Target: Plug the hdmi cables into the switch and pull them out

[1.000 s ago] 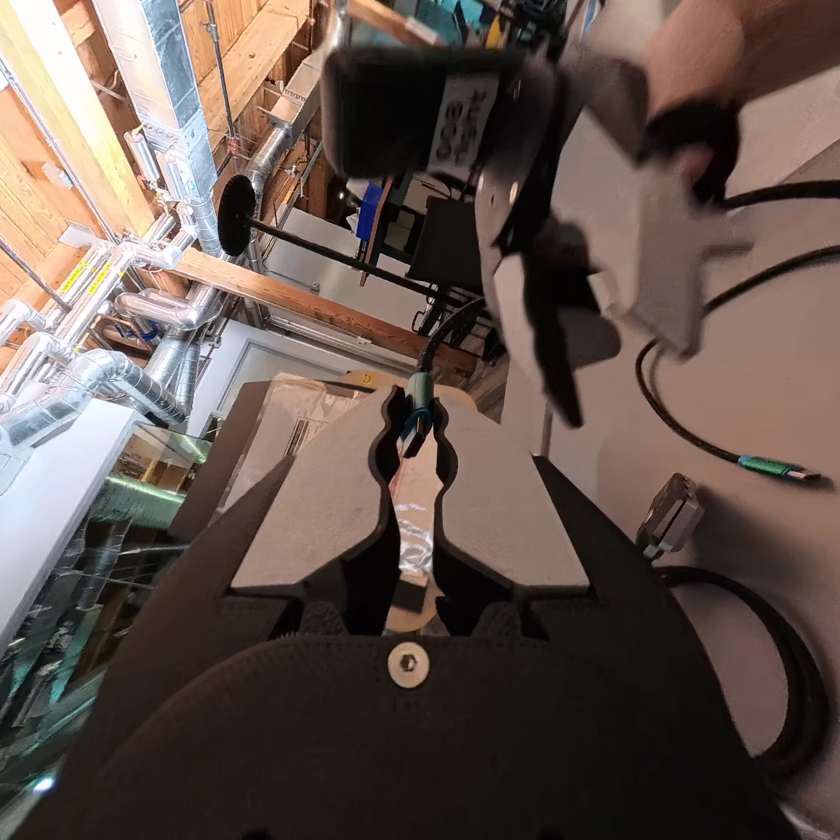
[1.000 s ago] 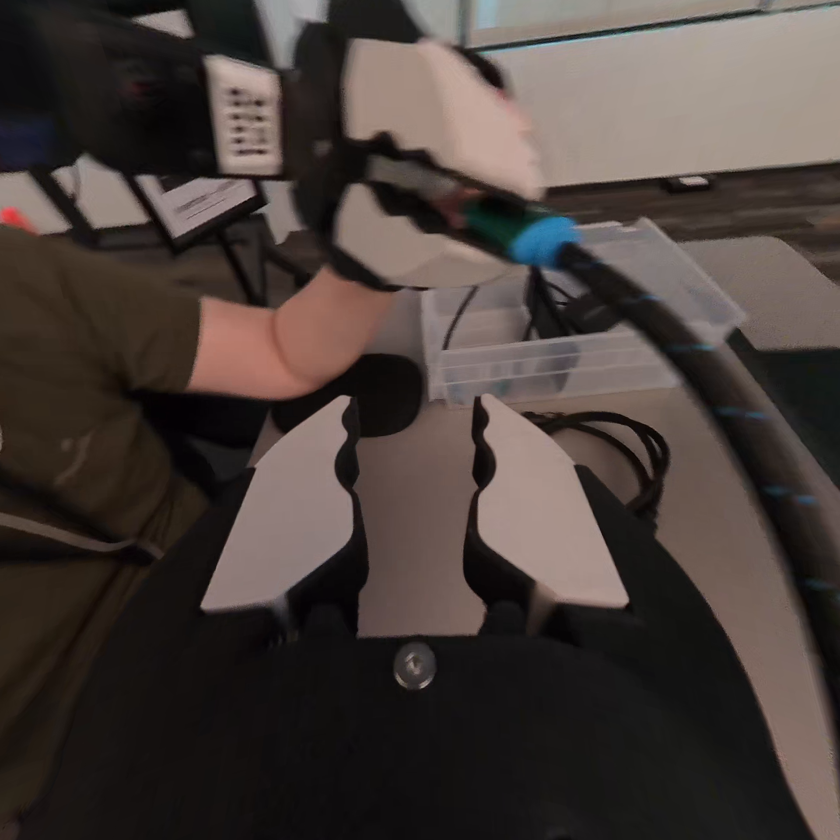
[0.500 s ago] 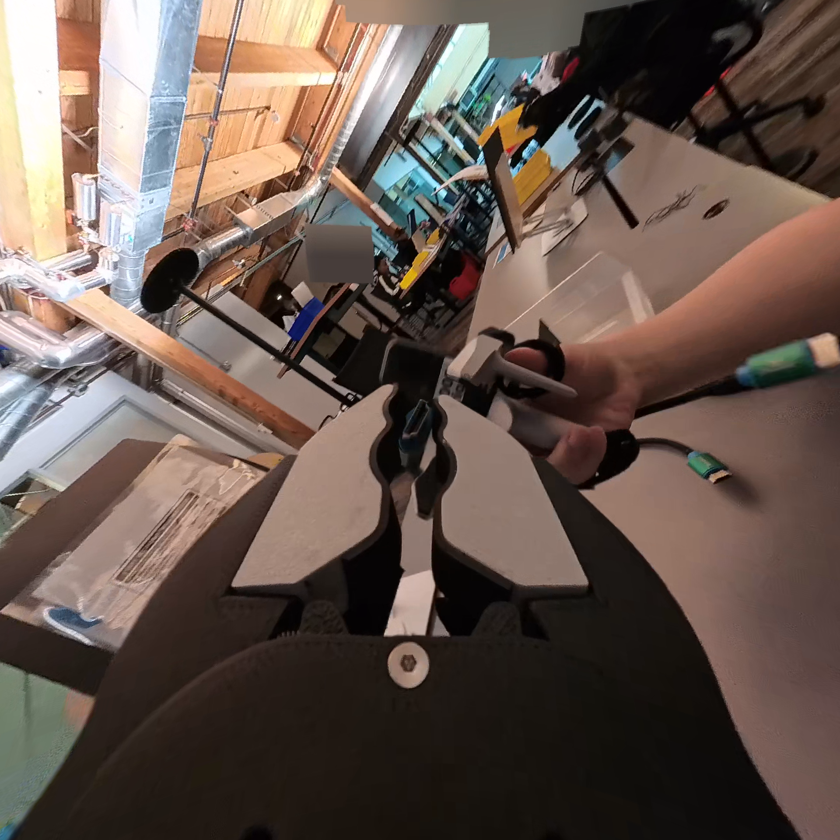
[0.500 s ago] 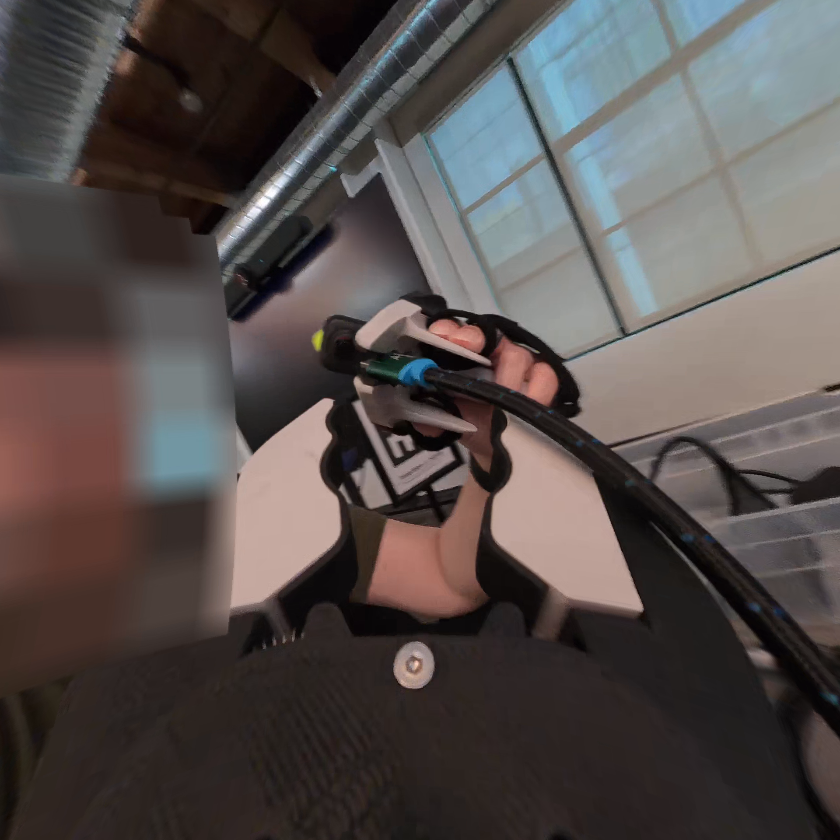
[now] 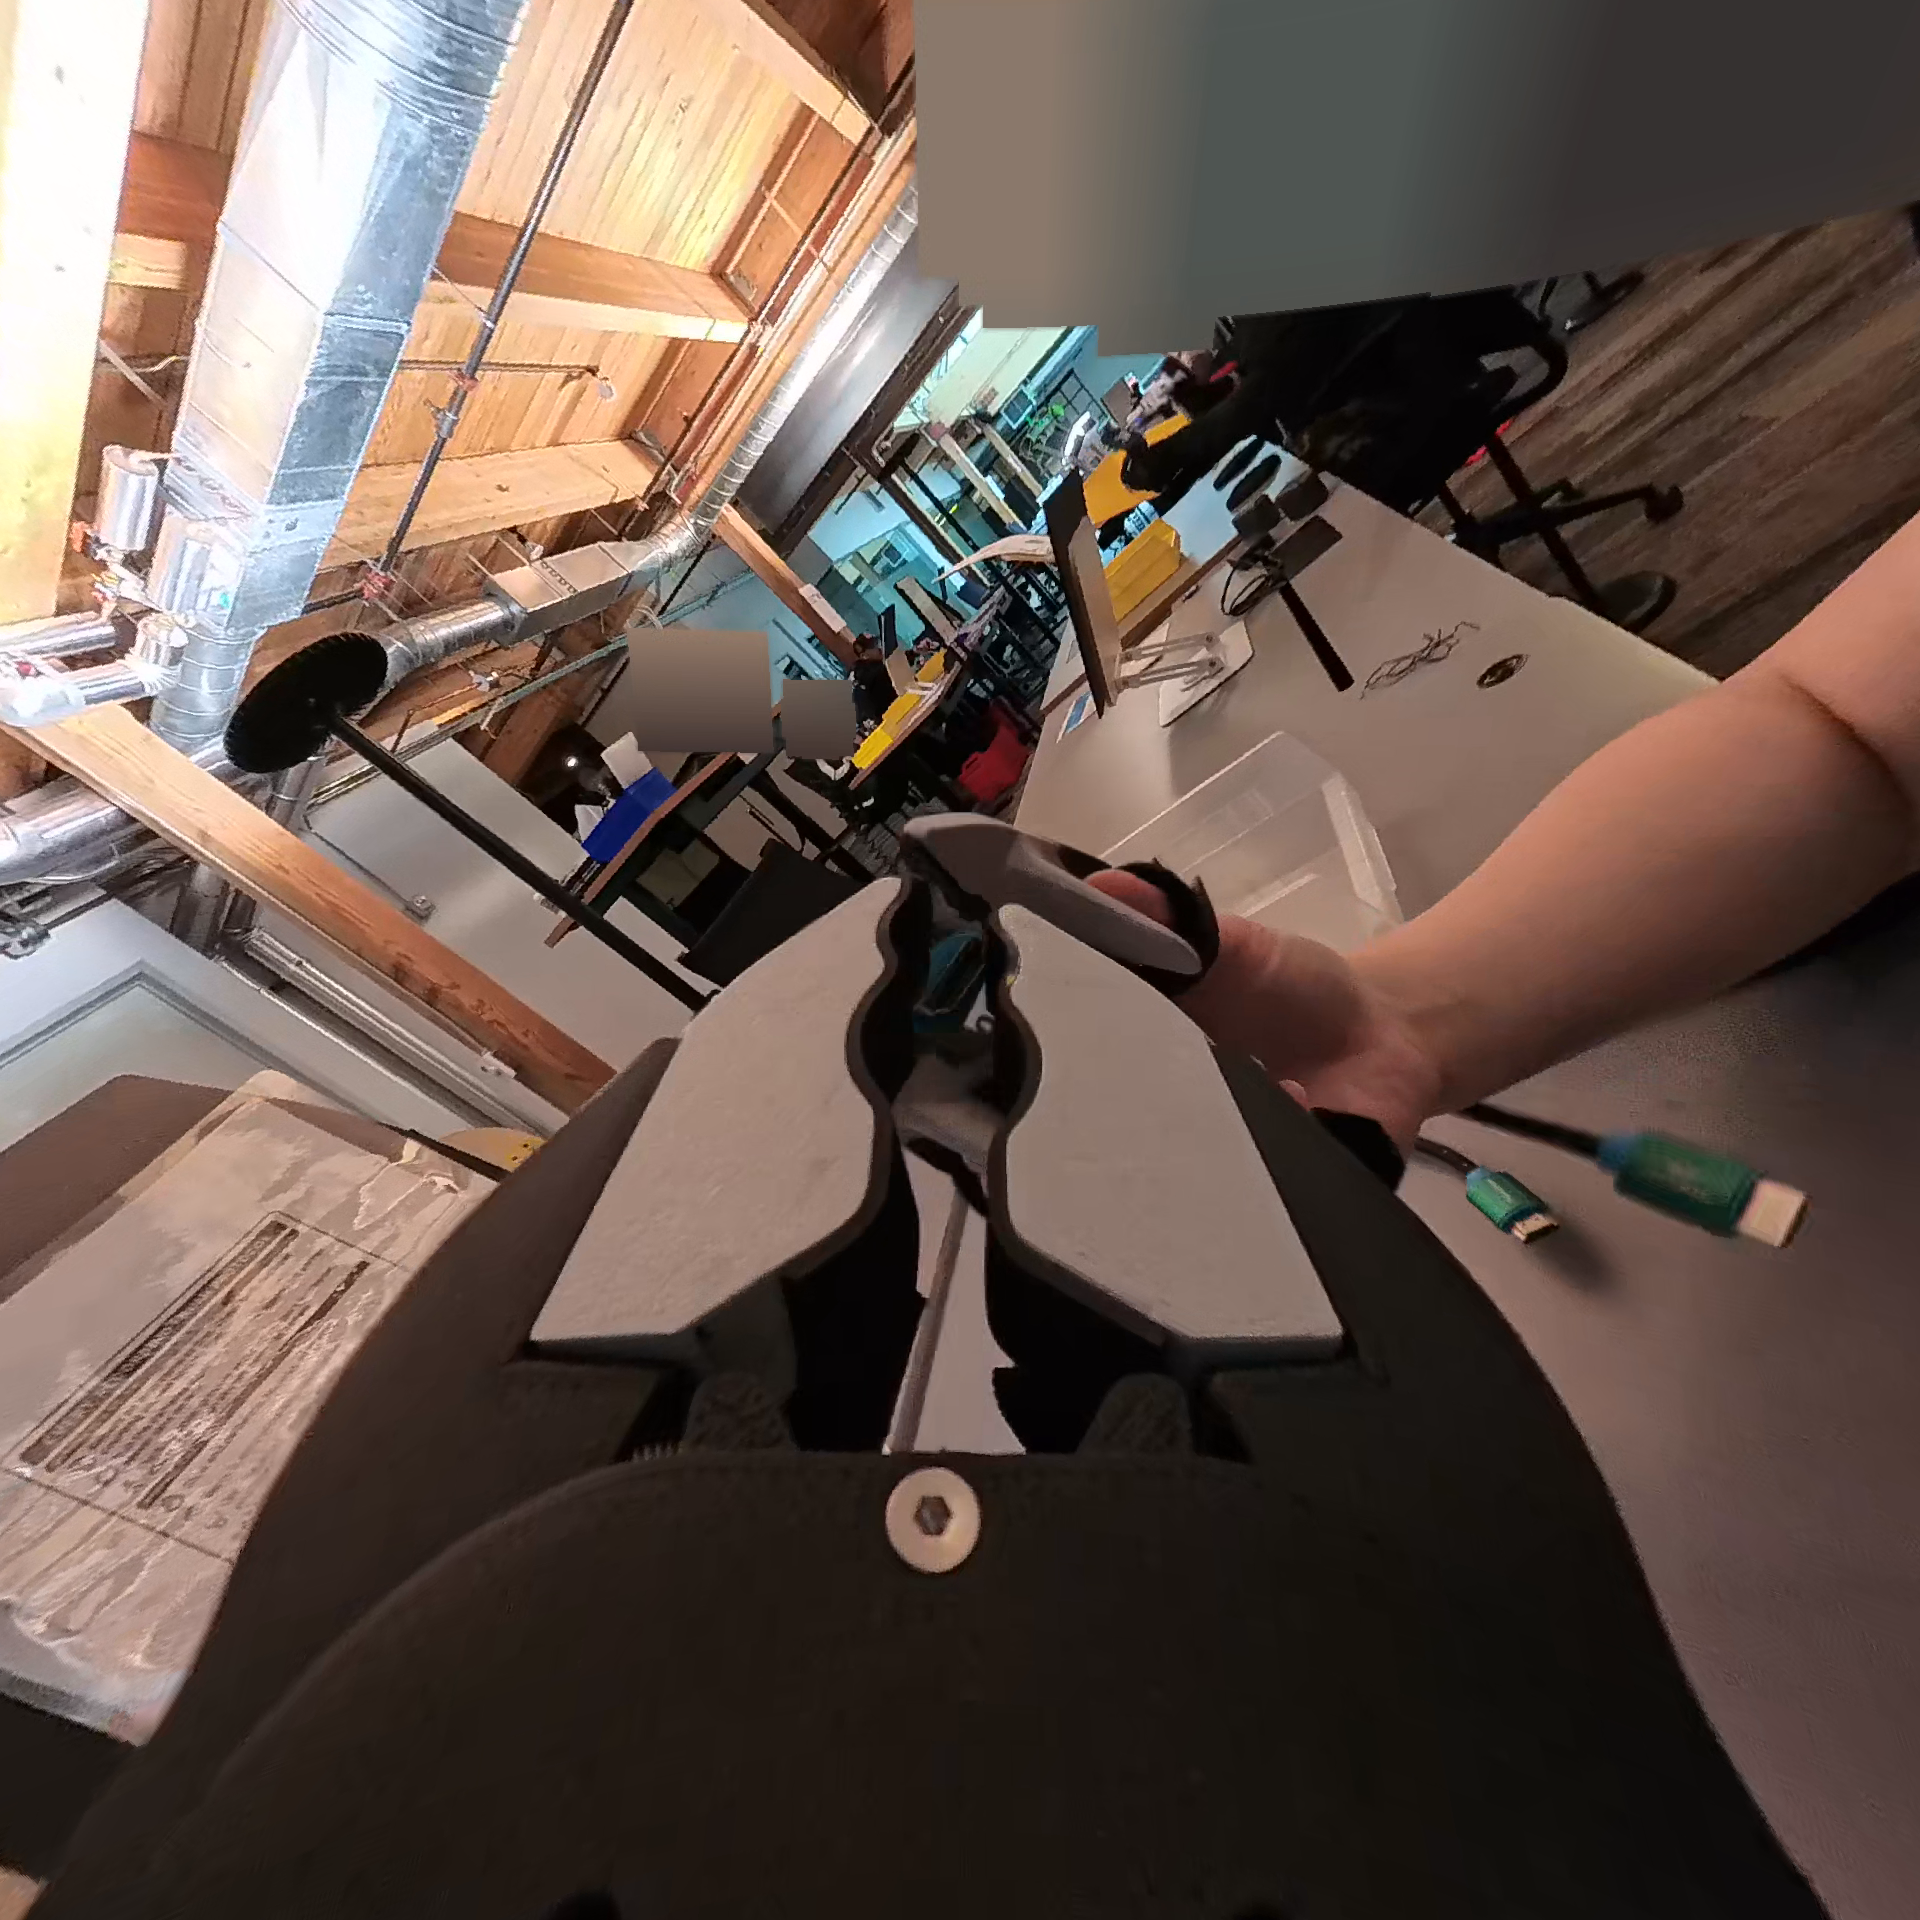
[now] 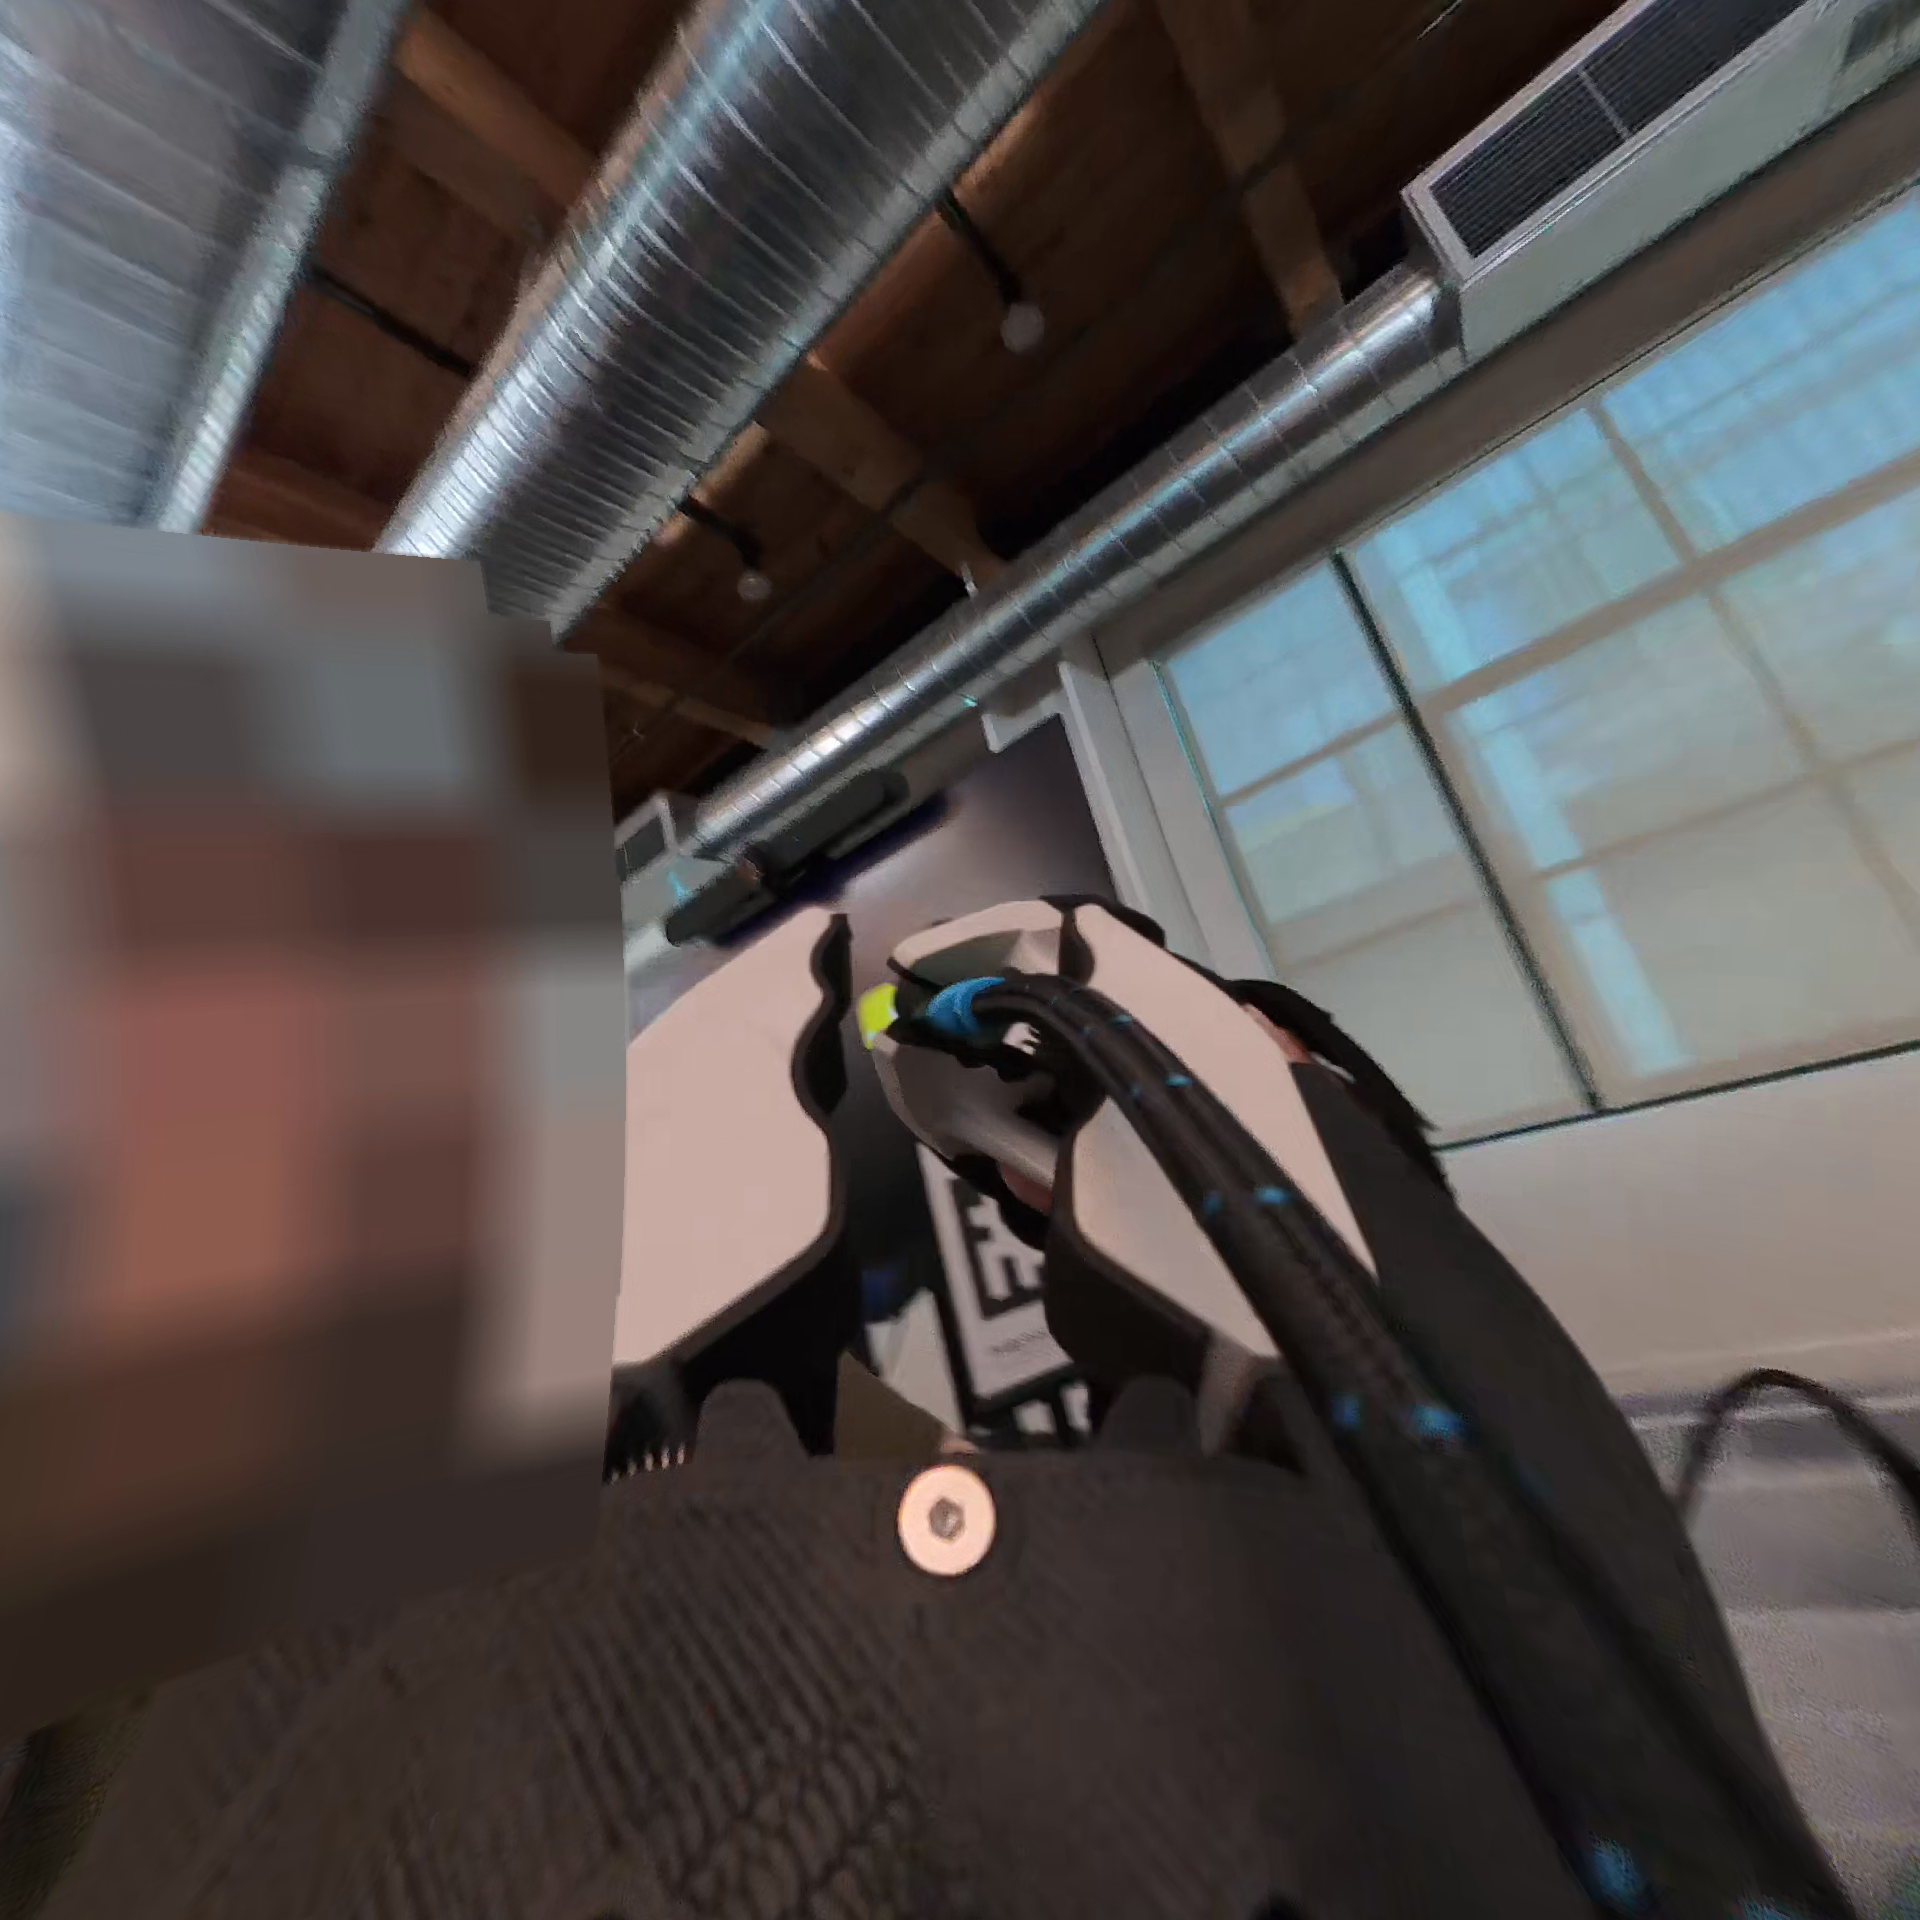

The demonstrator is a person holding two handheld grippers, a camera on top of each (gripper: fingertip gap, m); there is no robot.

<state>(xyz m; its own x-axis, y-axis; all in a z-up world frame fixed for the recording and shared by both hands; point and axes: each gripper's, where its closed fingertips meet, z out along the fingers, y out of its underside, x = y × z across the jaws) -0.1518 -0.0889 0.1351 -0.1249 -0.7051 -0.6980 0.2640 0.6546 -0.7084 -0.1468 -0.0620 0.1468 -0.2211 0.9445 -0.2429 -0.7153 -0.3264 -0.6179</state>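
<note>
**Both grippers raised off the table, facing each other, one cable plug pinched in the left.**

Your left gripper (image 5: 940, 997) is clenched on a blue-collared plug (image 5: 951, 977), its thick braided cable (image 6: 1299, 1226) trailing away stiff and springy, so expect it to tug sideways. Take hold on the hard plug body, not the cord. Your right gripper (image 6: 951, 1023) stands parted with nothing between its fingers, close around the left one's tips. Two more green plugs, the near one (image 5: 1683, 1184) and the far one (image 5: 1501, 1210), lie on the grey table (image 5: 1714, 1507) to the right: three plugs counted. They look light and small, with thin metal tips that could bend. The switch is not in view.
</note>
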